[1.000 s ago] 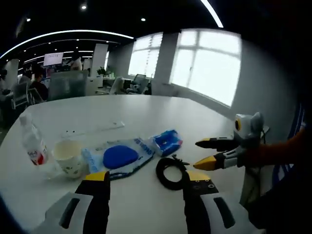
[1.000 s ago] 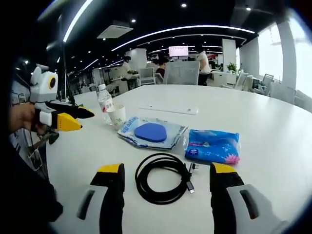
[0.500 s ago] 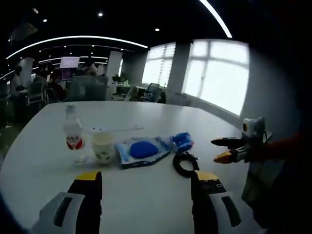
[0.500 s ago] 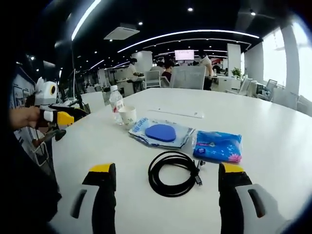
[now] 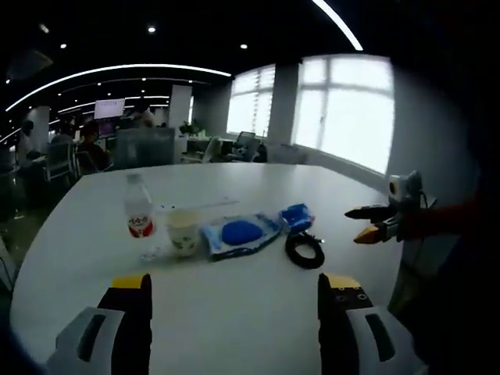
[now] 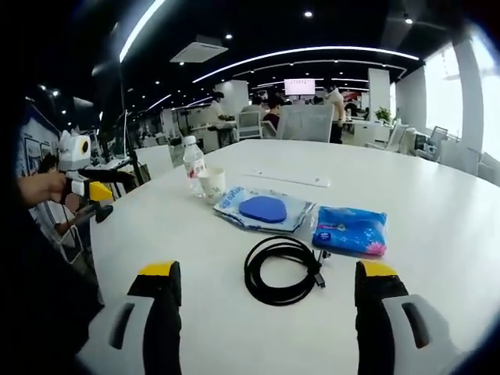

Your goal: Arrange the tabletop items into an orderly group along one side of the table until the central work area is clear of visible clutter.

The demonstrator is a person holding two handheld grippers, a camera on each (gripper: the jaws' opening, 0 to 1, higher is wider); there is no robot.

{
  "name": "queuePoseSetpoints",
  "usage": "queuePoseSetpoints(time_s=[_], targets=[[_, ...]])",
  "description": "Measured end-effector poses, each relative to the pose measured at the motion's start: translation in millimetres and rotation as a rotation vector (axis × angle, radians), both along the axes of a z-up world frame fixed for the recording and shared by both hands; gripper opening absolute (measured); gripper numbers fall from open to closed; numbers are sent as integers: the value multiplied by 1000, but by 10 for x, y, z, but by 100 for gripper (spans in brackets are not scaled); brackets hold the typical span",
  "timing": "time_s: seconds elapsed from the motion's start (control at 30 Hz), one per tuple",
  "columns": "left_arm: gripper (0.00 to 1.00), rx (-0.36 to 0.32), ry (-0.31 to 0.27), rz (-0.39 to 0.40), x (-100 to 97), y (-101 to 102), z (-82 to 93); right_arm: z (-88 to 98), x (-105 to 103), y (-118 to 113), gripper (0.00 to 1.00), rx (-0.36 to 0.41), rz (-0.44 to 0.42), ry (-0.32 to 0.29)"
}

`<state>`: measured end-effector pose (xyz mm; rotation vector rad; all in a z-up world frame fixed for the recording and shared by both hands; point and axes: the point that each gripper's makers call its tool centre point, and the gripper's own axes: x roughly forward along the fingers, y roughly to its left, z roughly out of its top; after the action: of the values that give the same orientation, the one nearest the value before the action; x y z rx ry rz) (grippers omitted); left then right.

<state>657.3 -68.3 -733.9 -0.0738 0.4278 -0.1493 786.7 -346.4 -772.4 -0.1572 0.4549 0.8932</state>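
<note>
On the white table (image 5: pixel 234 297) stand a small water bottle (image 5: pixel 139 216) and a paper cup (image 5: pixel 183 231). Beside them lie a clear bag with a blue pad (image 5: pixel 240 233), a blue tissue pack (image 5: pixel 297 218) and a coiled black cable (image 5: pixel 305 250). My left gripper (image 5: pixel 233 283) is open, low at the near edge, with nothing between its jaws. In the right gripper view the cable (image 6: pixel 283 269) lies just ahead of my open right gripper (image 6: pixel 269 276), with the tissue pack (image 6: pixel 349 231), the bagged pad (image 6: pixel 263 209), the cup (image 6: pixel 211 184) and the bottle (image 6: pixel 192 165) beyond. Each gripper also appears at the side in the other's view (image 5: pixel 373 224) (image 6: pixel 98 185).
A flat white strip (image 6: pixel 286 179) lies farther back on the table (image 6: pixel 437 203). Office chairs and desks with people fill the background behind the far edge. Bright windows (image 5: pixel 344 109) line one wall.
Both cameras have pulled back from the items, so they look smaller and farther. The bottle has come fully into the left gripper view. Nothing on the table has moved.
</note>
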Motion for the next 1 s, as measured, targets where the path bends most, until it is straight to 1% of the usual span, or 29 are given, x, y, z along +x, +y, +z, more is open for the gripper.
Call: queuePoseSetpoints(time_s=[0.03,0.1,0.17,0.27,0.47,0.53,0.67,0.83,1.0], targets=[[88,-2,-2,1,-11,7,12,20,8,-5,91,-4,2,-19],[90,-1,-3,5,-38,62,5,32,-11,0,95,-6,9,-15],[91,4,2,10,-68,123,-6,54,-32,4,97,-9,15,-19],[94,-4,-3,18,-93,123,5,70,-45,-7,98,-4,11,-14],[99,-5,-4,25,-86,53,62,29,-66,-53,98,-7,2,7],[99,-6,-12,17,-89,66,67,19,-80,-63,97,-12,3,11],[100,-1,-2,11,-89,61,60,41,-84,-64,97,-12,1,5],[100,-1,-8,4,-77,66,82,66,-91,-62,97,-14,5,1],[100,-1,-6,0,-94,81,64,18,-120,-78,96,-29,11,11]])
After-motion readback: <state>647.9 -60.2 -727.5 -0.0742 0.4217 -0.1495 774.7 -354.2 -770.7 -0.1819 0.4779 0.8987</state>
